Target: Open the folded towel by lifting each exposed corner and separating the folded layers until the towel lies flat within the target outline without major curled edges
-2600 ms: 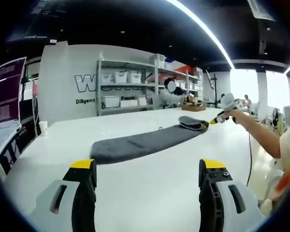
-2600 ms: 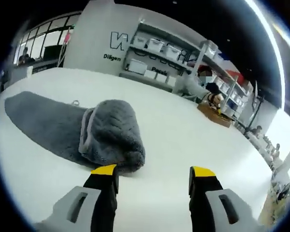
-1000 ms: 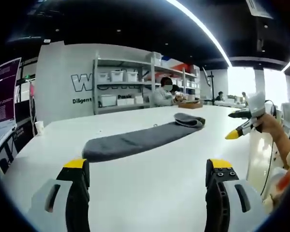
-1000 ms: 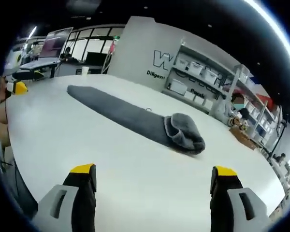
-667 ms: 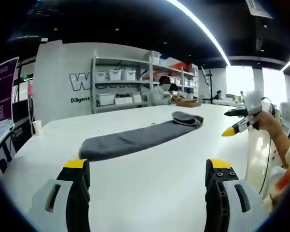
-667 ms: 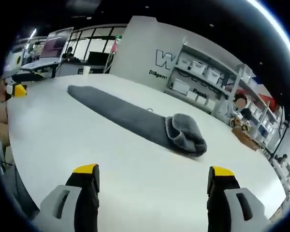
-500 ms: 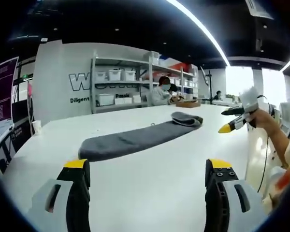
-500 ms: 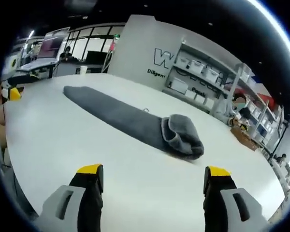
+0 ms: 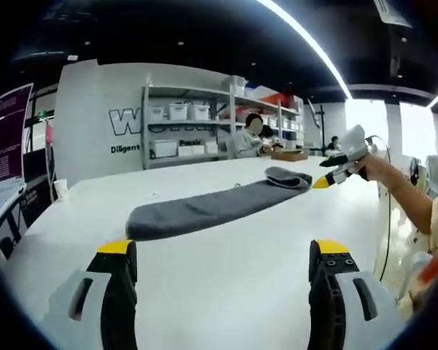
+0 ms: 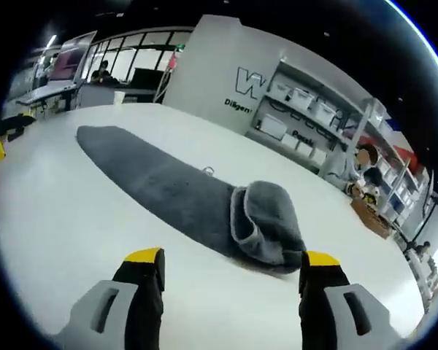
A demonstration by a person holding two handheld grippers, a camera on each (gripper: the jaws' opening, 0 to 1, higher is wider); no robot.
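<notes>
Step in hand looks like the approach to the bunched end: the grey towel (image 10: 175,186) lies as a long strip on the white counter (image 10: 51,219), and its rolled end (image 10: 269,219) sits just ahead of the right tongs (image 10: 232,259), slightly toward their right tip. Right tongs are spread, nothing between them. Left tongs (image 9: 223,248) are also spread and empty, hovering over bare counter with the strip's flat end (image 9: 142,222) well ahead of them. In the left gripper view the right tongs (image 9: 334,175) show in the person's hand (image 9: 369,166) just beside the far rolled end (image 9: 288,176). No target outline can be made out on the counter. Next move probably calls for dropping the right tongs onto the top lip of the roll, pinching one layer only, and peeling it away along the strip; the left tongs likely need to pin the flat end. Room: open workspace, storage shelves (image 9: 204,135) with bins against a lettered wall (image 9: 102,120), a seated person (image 9: 247,138) behind the counter, ceiling light strip (image 9: 314,51).
</notes>
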